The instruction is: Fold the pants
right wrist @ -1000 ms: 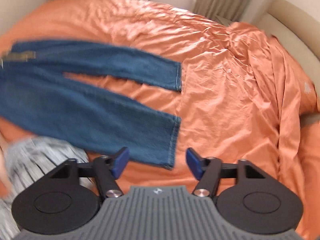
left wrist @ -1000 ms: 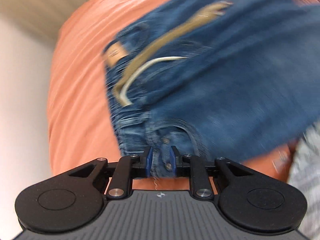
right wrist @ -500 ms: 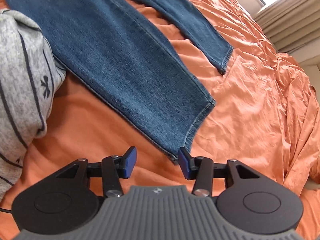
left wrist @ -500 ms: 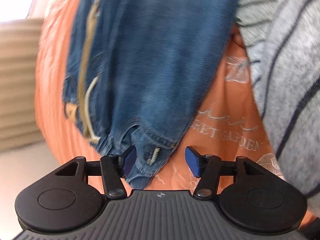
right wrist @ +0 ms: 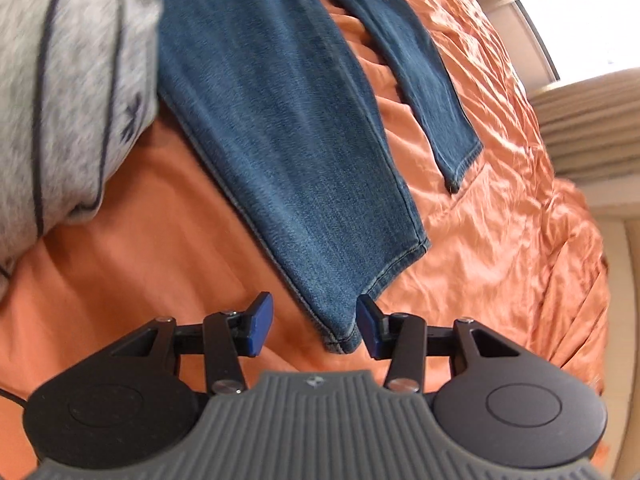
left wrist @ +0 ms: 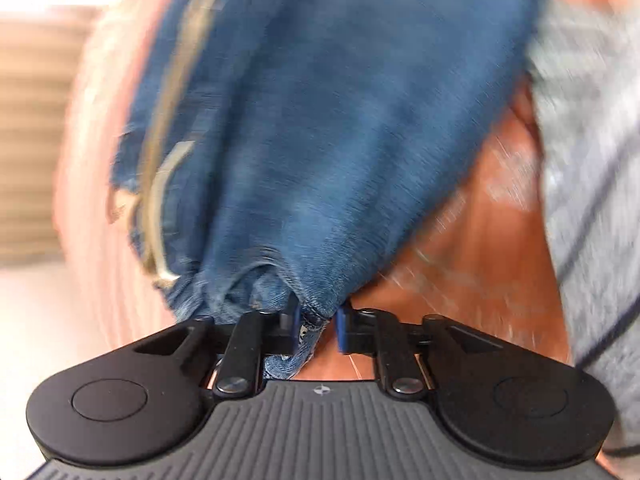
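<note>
Blue jeans point(left wrist: 340, 140) lie on an orange bedsheet point(left wrist: 480, 248), with a tan belt point(left wrist: 160, 184) at the waist on the left. My left gripper point(left wrist: 317, 326) is closing, and a bunched corner of the waistband sits pinched between its blue pads. In the right wrist view the near leg point(right wrist: 280, 120) runs down to its hem corner point(right wrist: 340, 342), which lies between the pads of my right gripper point(right wrist: 316, 324). That gripper stands open just above the sheet. The far leg point(right wrist: 432, 80) lies apart at the upper right.
A person's grey striped clothing point(right wrist: 60, 80) fills the upper left of the right wrist view and also the right side point(left wrist: 592, 160) of the left wrist view. Wrinkled orange sheet point(right wrist: 500, 200) spreads right of the legs. Beige curtains point(right wrist: 592, 120) hang past the bed.
The left jaws let go of the waist, opened wide, then closed on another bunch of waistband. Both hands rolled and sank. The right gripper came down onto the near leg's hem.
</note>
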{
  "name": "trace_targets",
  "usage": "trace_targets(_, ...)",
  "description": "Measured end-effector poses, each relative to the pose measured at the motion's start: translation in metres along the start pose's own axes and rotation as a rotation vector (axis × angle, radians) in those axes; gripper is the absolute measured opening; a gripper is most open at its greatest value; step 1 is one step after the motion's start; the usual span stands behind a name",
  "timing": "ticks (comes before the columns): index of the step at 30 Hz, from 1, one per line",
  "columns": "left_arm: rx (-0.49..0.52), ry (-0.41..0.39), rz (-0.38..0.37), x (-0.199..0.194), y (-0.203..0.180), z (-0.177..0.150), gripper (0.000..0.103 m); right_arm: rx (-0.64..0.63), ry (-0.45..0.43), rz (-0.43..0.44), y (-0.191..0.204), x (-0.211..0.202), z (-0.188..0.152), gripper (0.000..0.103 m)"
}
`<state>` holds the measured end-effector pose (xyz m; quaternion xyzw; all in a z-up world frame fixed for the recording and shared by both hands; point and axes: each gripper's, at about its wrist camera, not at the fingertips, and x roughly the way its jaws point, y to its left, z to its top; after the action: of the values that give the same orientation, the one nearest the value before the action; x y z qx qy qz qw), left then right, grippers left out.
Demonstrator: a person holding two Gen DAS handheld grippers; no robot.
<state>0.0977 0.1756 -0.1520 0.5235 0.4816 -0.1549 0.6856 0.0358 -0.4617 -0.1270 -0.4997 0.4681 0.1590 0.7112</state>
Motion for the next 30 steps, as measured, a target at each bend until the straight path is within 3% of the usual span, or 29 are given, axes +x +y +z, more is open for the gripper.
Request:
trace_targets(5, -0.275, -0.106, 0.047, -0.025, 0.038, -0.003, 0.013, -0.13, -0.033, -0.059, 0.024, 0.006, 0.003, 0.042)
trace_targets(7, -0.366, -0.138, 0.071, -0.035, 0.045, -0.001, 0.013, -0.162, -0.039, -0.099, 0.031, 0.012, 0.005, 0.037)
trace_targets(9, -0.426, -0.152, 0.089, -0.04, 0.05, -0.001, 0.013, -0.172, -0.037, -0.128, 0.036, 0.016, 0.005, 0.008)
trace_targets(10, -0.448, -0.154, 0.094, -0.042, 0.052, -0.001, 0.013, -0.164, -0.038, -0.142, 0.038, 0.016, 0.005, 0.0)
trace_targets(17, -0.584, -0.172, 0.127, -0.06, 0.056, -0.009, 0.013, 0.066, -0.108, -0.223, 0.002, -0.019, 0.011, 0.0)
trace_targets(25, -0.769, -0.285, 0.16, -0.107, 0.109, -0.016, 0.012, 0.365, -0.272, -0.337, -0.102, -0.094, 0.032, 0.0)
trace_targets(30, -0.838, -0.293, 0.16, -0.111, 0.162, 0.006, 0.012, 0.453, -0.243, -0.353, -0.164, -0.071, 0.064, 0.0)
